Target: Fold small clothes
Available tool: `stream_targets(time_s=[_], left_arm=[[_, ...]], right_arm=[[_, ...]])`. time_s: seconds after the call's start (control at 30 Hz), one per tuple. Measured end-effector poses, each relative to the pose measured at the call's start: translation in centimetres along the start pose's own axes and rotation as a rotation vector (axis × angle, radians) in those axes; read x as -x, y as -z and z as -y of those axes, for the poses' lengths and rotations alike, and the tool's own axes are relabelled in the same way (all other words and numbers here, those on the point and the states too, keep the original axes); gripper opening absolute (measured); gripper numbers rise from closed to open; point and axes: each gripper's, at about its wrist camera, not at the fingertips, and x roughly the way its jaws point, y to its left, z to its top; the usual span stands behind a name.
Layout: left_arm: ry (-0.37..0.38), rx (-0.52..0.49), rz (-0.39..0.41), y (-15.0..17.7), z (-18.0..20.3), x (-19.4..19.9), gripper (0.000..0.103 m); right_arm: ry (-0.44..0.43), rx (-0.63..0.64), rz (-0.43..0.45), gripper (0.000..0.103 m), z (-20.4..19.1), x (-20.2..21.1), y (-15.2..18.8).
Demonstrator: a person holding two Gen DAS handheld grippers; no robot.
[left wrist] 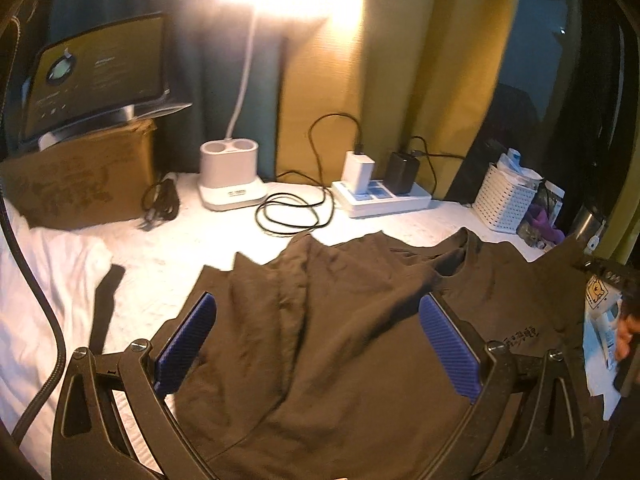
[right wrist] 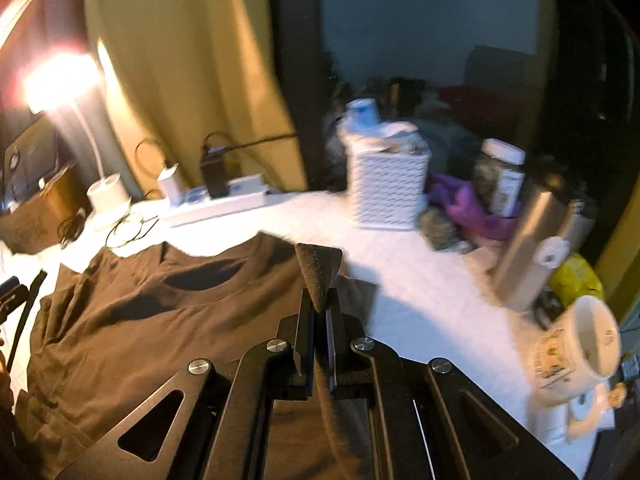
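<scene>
Clearly pinching a fold of the brown shirt in the right gripper. Left gripper spread wide, gripping nothing. Could slip free or bunch unevenly if tugged one-sided.

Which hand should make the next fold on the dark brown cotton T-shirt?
Right. The right gripper is already shut on a T-shirt sleeve edge; the left gripper hangs open above it, gripping nothing.
</scene>
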Motion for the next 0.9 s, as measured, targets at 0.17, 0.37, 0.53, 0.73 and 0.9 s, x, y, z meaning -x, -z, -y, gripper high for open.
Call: stream_targets(time_s=[0.17,0.37,0.53,0.73,0.9], left_arm=[[-0.001,0.04,-0.004,0.7,-2.4,0.4,0.1],[-0.003,0.064,-0.004,1.1,-4.2,0.6,0.1],[0.0,0.067,-0.014,1.5,-4.5,0.6,0.1],[-0.004,0.051,-0.016,1.7,-3.6,1.1,0.1],[-0.011,0.033,-0.014,1.8,-2.4,1.8,0.1]], right_arm=[[-0.01,0.019,-0.076,0.004,-2.8,-3.4,0.9],[-0.003,0.041,-0.141,0.004,-4.8,-5.8,2.1],[0.002,0.063,-0.184,0.004,-5.8,-7.1,3.0],[-0.054,0.071,-0.218,0.017,-6.9,-7.3,4.2],[-0.12,0.077,-0.208,0.081,-7.9,-6.0,4.8]])
